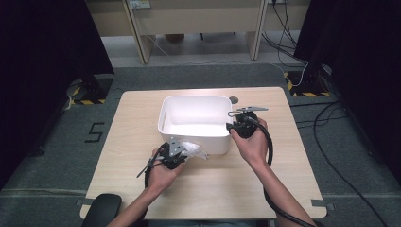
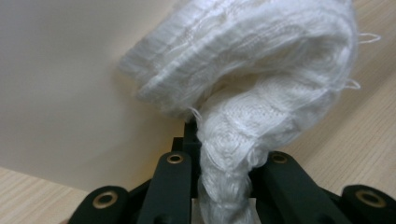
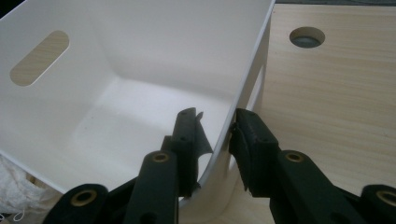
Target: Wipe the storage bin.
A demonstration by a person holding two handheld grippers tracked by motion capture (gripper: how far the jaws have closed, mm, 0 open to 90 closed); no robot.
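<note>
1. Left tongs (image 1: 183,152) sit nearest the person, just in front of the near wall of the white bin (image 1: 165,113), with the hand wrapped around the body from below.
2. Clamped tight between their black jaws is a bunched white cloth (image 2: 243,88); the left gripper view shows the pinched part running down between the jaws and the rest ballooning out above them.
3. That cloth (image 1: 195,149) lies low over the pale wooden surface (image 1: 123,156), right beside the bin's outer near wall, outside the bin; whether it touches the wall I cannot tell.
4. Right tongs (image 1: 230,126) come next, a little farther out at the bin's right-hand near corner, held by the right hand.
5. Their jaws stand partly apart and straddle the bin's rim: in the right gripper view one jaw is inside the bin (image 3: 116,93) and the other outside, with the thin white wall between them and both pads close against it.
6. Inside, the bin is bare white, with an oval handle slot (image 3: 39,57) in one end wall.
7. Beyond the bin, a round grey grommet (image 1: 233,100) sits in the surface near its far edge.
</note>
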